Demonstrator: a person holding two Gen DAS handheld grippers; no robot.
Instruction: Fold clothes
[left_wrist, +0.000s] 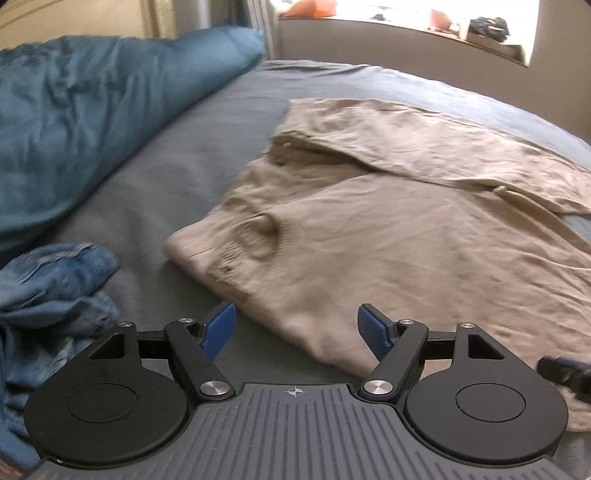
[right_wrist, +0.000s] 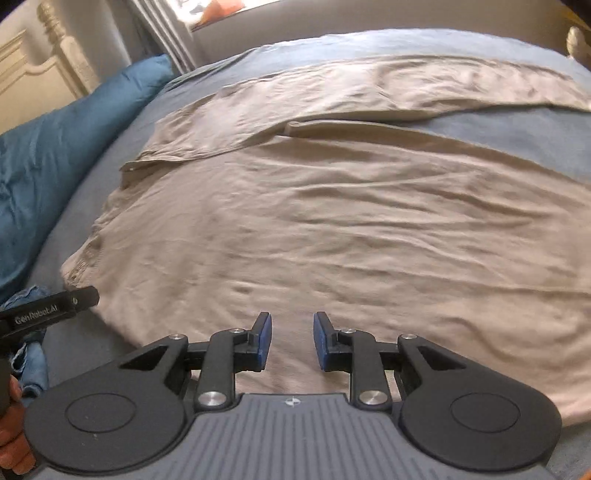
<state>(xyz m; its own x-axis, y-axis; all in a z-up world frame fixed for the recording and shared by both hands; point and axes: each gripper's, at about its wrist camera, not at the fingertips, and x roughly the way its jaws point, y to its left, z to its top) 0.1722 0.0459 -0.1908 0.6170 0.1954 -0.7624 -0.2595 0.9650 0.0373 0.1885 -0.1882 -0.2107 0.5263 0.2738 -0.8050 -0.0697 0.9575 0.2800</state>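
Beige trousers (left_wrist: 388, 236) lie spread flat on the grey-blue bed sheet (left_wrist: 177, 162). Their waistband is toward the blue pillow and one leg is angled away across the far side. My left gripper (left_wrist: 297, 323) hovers over the near waist corner, jaws wide apart and nothing between the blue pads (left_wrist: 218, 328). In the right wrist view the trousers (right_wrist: 332, 229) fill the bed. My right gripper (right_wrist: 292, 334) hangs just above the cloth's near edge. Its jaws leave a narrow gap and nothing is pinched in it. The left gripper (right_wrist: 55, 306) shows at the left edge there.
A blue pillow or duvet (left_wrist: 92, 122) lies along the left side of the bed. Crumpled denim jeans (left_wrist: 48, 295) sit at the near left. A cream headboard (right_wrist: 33, 74) and a bright window ledge (left_wrist: 406, 22) lie beyond. A hand (right_wrist: 11, 435) holds the left gripper.
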